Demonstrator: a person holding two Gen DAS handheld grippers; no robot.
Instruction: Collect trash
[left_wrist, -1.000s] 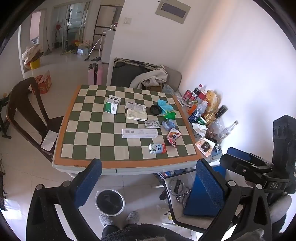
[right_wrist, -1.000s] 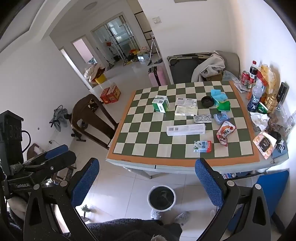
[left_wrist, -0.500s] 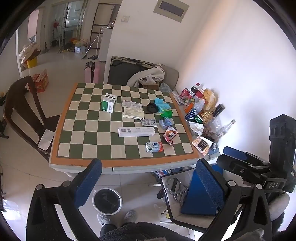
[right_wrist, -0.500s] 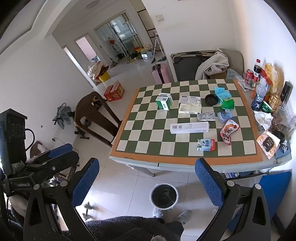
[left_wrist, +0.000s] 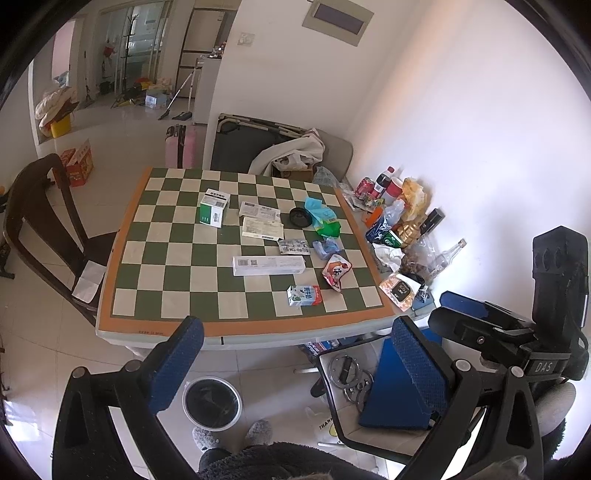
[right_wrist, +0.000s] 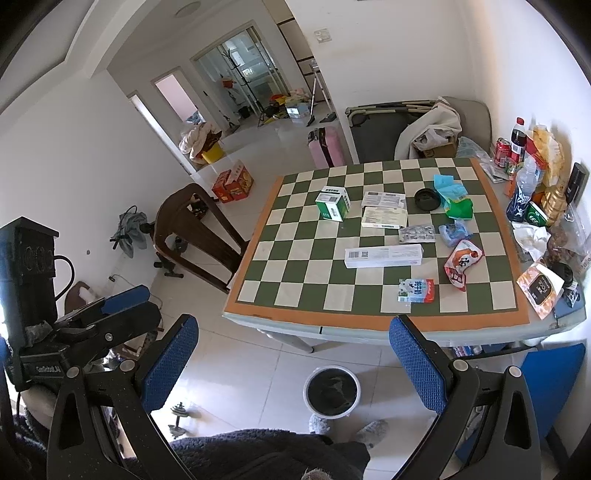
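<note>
Fingers (left_wrist: 419, 363) beside "DAS"-marked right gripper (left_wrist: 476, 321)

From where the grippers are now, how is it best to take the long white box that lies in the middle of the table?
Probably across its narrow width, near the middle of its length. The long white box lies flat, its length running left to right across the checkered table, with bare squares before and behind. Coming from above, one finger on each long side, should work; the right gripper, open, seems nearer.

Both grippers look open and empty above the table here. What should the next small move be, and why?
Probably lower the right gripper toward the small milk carton: it lies nearest the table's front edge, nothing is held yet, and the bin stands on the floor just below.
</note>
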